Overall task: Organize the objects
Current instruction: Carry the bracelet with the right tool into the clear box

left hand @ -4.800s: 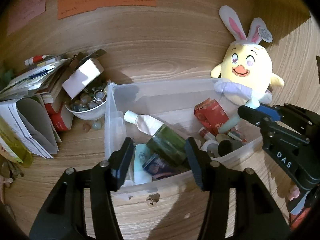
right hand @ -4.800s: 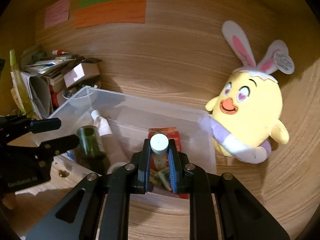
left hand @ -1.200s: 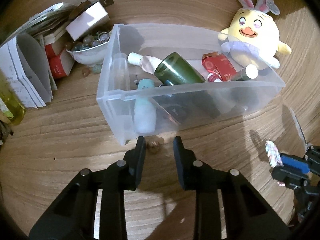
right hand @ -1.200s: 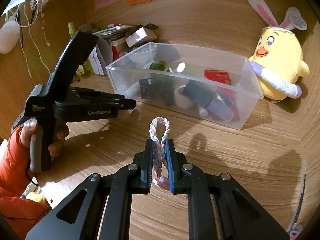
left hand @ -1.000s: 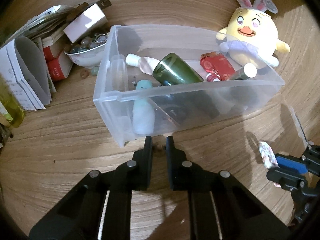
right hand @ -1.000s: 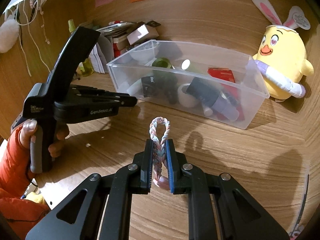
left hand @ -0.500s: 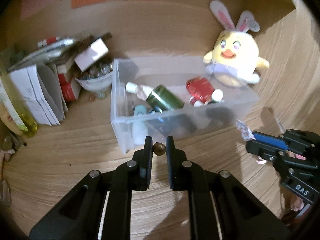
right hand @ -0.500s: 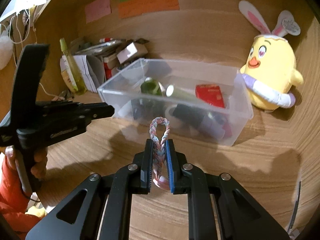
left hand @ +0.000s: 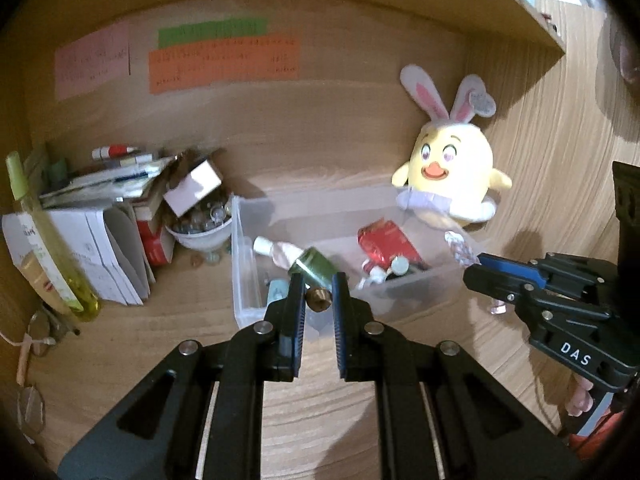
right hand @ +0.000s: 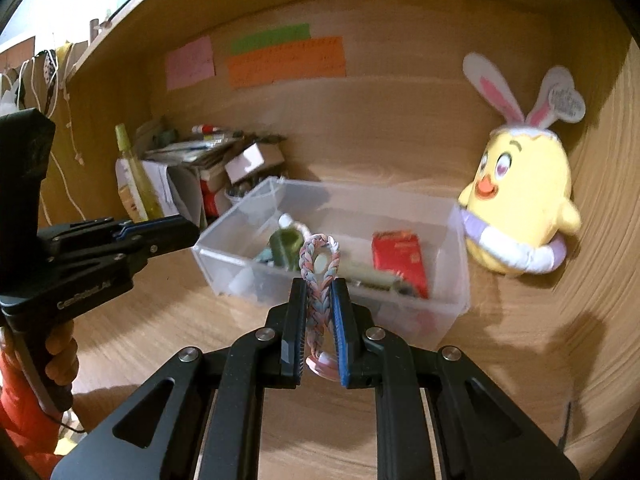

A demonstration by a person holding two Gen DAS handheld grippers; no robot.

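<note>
Desk (left hand: 120, 344): one bin (left hand: 256, 240), two grippers (left hand: 316, 284) (right hand: 319, 292)

sticky notes (left hand: 224, 62): writing blurred | bowl (left hand: 199, 236): contents unclear

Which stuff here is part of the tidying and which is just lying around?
Job: brown bead in left gripper; braided band in right gripper; clear bin.
Lying about: plush chick, papers, bowl, sticky notes.
</note>
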